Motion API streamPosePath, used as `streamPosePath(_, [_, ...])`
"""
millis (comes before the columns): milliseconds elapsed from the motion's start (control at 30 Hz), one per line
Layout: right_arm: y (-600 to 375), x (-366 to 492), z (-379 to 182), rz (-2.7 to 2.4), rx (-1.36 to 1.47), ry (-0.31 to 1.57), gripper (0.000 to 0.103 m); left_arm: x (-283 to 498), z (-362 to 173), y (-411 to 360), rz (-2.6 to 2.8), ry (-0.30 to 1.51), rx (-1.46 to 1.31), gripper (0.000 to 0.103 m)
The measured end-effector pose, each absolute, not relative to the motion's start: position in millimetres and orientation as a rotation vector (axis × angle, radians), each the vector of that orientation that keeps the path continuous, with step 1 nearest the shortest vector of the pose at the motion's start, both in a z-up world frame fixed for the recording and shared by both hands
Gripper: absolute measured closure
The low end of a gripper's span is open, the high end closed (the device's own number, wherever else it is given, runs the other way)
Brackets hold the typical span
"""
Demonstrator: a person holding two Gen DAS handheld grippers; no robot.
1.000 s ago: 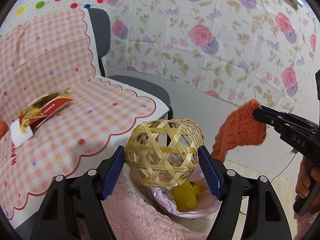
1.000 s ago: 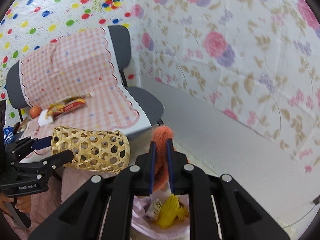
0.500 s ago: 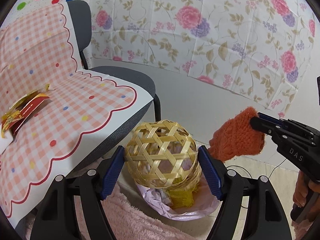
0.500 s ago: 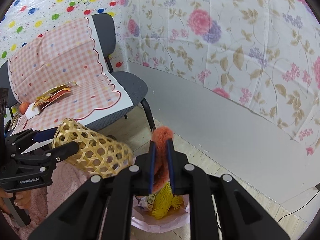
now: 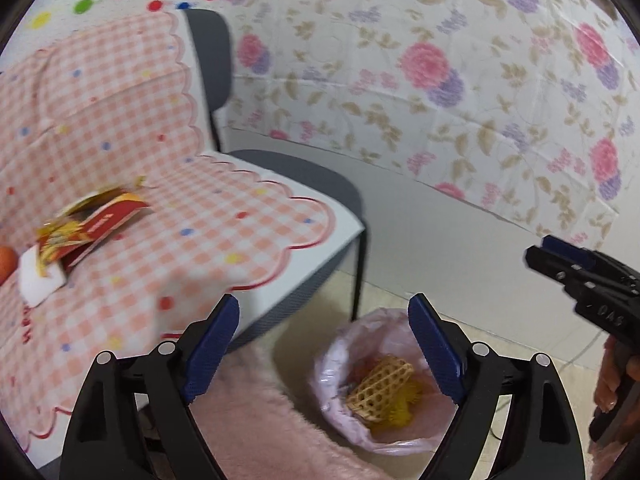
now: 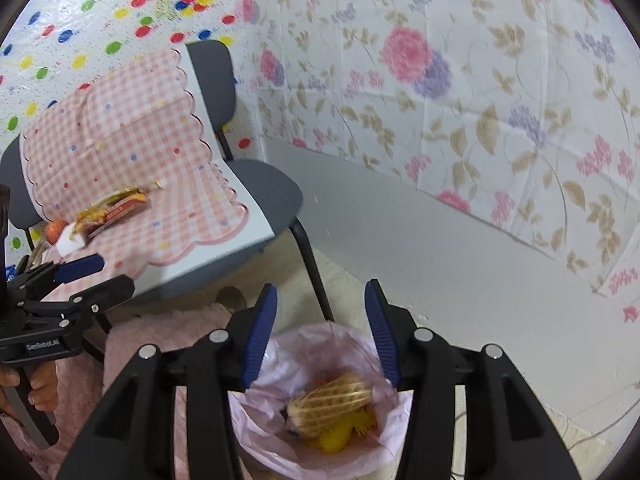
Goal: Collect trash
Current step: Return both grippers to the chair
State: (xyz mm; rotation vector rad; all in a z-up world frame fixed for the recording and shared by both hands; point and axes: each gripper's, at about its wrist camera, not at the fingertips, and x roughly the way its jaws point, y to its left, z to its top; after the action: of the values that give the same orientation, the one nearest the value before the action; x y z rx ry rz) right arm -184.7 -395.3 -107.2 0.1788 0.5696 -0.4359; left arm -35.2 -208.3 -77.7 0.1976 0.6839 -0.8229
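Note:
My left gripper (image 5: 324,312) hangs over the floor beside the bin, its jaws opening with nothing between them. A bin lined with a pink bag (image 5: 340,360) stands on the floor below. A woven bamboo basket (image 5: 378,390) lies inside it on yellow netting (image 5: 404,414). My right gripper (image 6: 320,292) is right above the pink bag (image 6: 316,332), jaws opening and empty, with the woven basket (image 6: 332,404) under them. Red and yellow snack wrappers (image 5: 92,224) lie on the chair's checked cloth. The orange knitted piece is mostly hidden under the basket.
A grey chair (image 5: 320,184) draped with a pink checked cloth (image 5: 200,240) stands left of the bin. A white pad (image 5: 40,284) and an orange ball (image 6: 56,230) lie by the wrappers. A pink fluffy rug (image 5: 272,420) lies beside the bin. The floral wall (image 6: 480,120) is close behind.
My left gripper let go of the woven basket and my right gripper let go of the orange knitted piece. Both dropped into the bin. Both pairs of jaws have spread.

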Motion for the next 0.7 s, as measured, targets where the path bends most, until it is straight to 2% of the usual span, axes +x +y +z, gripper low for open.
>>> streamPosePath(633, [-291.9,-31.8,-90.2,-0.102,0.057,0.592,0.058,70.9,-71.9,-27.5,-0.304,0.701,0.035,0.017])
streamPosePath(700, [-284.3,-19.5,-87.6,-0.074,0.049,0.591,0.062,79.8,-67.3,-17.2,-0.277,0.692,0.039,0.017])
